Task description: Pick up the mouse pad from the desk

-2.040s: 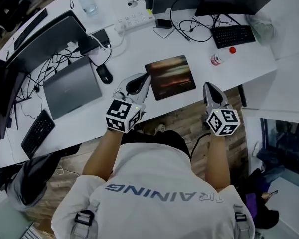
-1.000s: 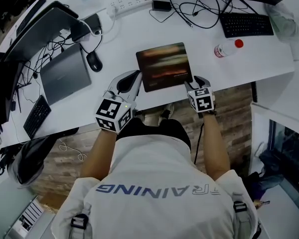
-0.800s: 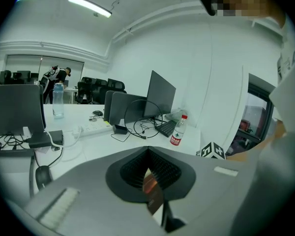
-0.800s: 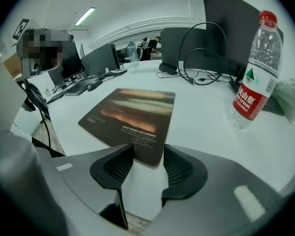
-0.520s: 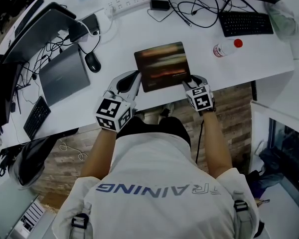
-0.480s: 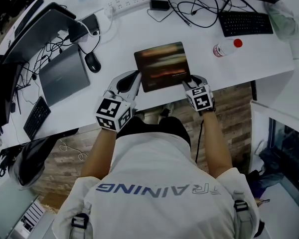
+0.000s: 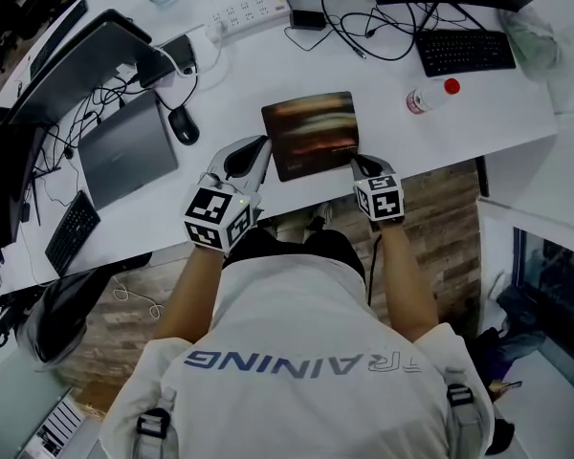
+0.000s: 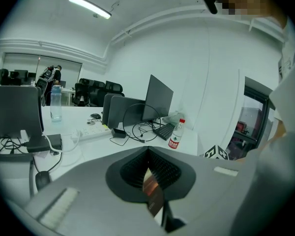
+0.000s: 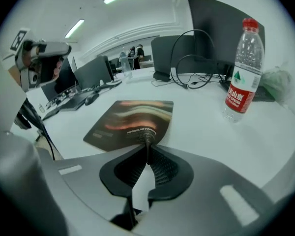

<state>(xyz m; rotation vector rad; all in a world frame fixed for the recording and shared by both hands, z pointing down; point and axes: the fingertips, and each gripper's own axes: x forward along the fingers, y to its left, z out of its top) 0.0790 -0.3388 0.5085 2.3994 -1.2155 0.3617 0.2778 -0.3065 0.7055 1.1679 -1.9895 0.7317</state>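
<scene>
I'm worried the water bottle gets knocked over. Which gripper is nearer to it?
Right. The right gripper, jaws closing on the near edge of the mouse pad, has the water bottle up to its right; the left gripper is at the pad's opposite, left edge.

White desk [image 7: 244,76]: mouse pad [image 7: 311,134] near front edge, closed laptop [image 7: 129,151], mouse [image 7: 183,125], bottle [image 7: 429,96], keyboard [image 7: 466,53], power strip [image 7: 251,17].

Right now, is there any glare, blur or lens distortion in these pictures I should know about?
Head view: even light, soft shadows, sharp; the streaks on the mouse pad are print, not blur. Left gripper view: strong fisheye, dark corners, a bright ceiling light but no washout. Right gripper view: same bending, water bottle crisp, no harsh glare.
</scene>
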